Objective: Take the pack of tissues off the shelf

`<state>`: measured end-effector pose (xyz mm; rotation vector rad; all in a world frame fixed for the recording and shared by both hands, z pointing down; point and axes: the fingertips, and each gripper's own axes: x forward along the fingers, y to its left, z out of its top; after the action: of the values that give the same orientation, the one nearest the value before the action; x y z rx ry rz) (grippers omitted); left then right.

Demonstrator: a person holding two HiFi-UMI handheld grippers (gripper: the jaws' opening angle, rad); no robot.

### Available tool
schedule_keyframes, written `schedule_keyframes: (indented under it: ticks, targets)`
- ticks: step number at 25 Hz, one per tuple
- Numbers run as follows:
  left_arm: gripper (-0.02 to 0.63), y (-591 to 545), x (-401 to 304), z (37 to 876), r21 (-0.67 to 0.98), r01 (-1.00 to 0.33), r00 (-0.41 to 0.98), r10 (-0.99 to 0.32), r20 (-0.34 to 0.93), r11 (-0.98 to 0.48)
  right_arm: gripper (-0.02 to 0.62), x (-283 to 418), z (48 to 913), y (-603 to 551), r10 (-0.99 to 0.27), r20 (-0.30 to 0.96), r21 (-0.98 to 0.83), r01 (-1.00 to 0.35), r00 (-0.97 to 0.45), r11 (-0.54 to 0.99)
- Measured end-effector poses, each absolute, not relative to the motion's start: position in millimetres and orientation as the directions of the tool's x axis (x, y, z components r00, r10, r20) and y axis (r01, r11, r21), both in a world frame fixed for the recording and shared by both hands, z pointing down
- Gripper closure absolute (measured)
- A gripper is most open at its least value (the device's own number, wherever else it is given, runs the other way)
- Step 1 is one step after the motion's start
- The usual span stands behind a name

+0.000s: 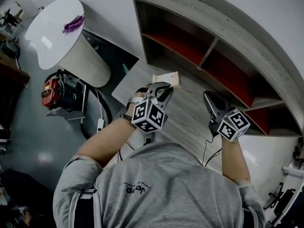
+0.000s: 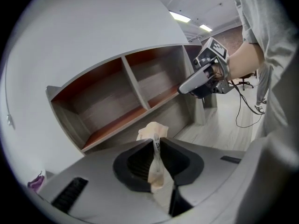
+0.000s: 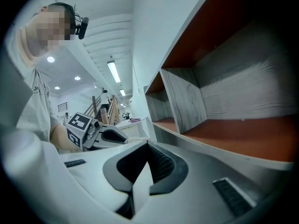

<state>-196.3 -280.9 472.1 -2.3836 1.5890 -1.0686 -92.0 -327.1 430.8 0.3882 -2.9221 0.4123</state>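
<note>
The person's grey shirt (image 1: 156, 184) fills the bottom of the head view, with both forearms reaching out over a grey wood top (image 1: 190, 120).

The left gripper (image 1: 165, 86) has its jaws nearly together, clamped on the tissue pack (image 1: 171, 78). In the left gripper view the pale, crumpled wrapper is pinched thin between the black pads, and its upper end bulges out past the tips. The pack is off the shelf (image 1: 223, 23), held over the wood top in front of the shelf's left end. Whether it touches the top cannot be told.

The right gripper (image 1: 209, 99) has its jaws closed tip to tip with nothing between them. It points towards the shelf and stands well apart from the pack.

The shelf is grey wood with red boards. An upright divider (image 1: 209, 51) splits the upper row into two compartments, and their red floors show bare.

To the left stands a white round table (image 1: 52, 37) with a purple thing (image 1: 73, 23) on it.
</note>
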Motion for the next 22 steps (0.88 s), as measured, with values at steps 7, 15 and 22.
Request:
schedule_keyframes:
  ticks: [7, 15, 22]
  targets:
    - [0.537, -263.9, -270.6, 488.8, -0.414, -0.817, 0.151, -0.842, 0.517, -0.401, 0.575, -165.0, 445.5, -321.4, -0.172, 0.222, -0.253, -0.227, -0.96, 0.941]
    - [0.537, -240.7, -348.0, 526.3, -0.382, -0.863, 0.076, -0.832, 0.55, -0.331, 0.575, -246.8, 473.9, -310.5, -0.088, 0.263, -0.259, -0.158, -0.961, 0.953]
    - [0.537, -220.5, -403.5, 580.3, -0.351, -0.892, 0.026, -0.806, 0.592, -0.286, 0.575, -303.9, 518.6, -299.4, -0.036, 0.315, -0.282, -0.13, -0.949, 0.951]
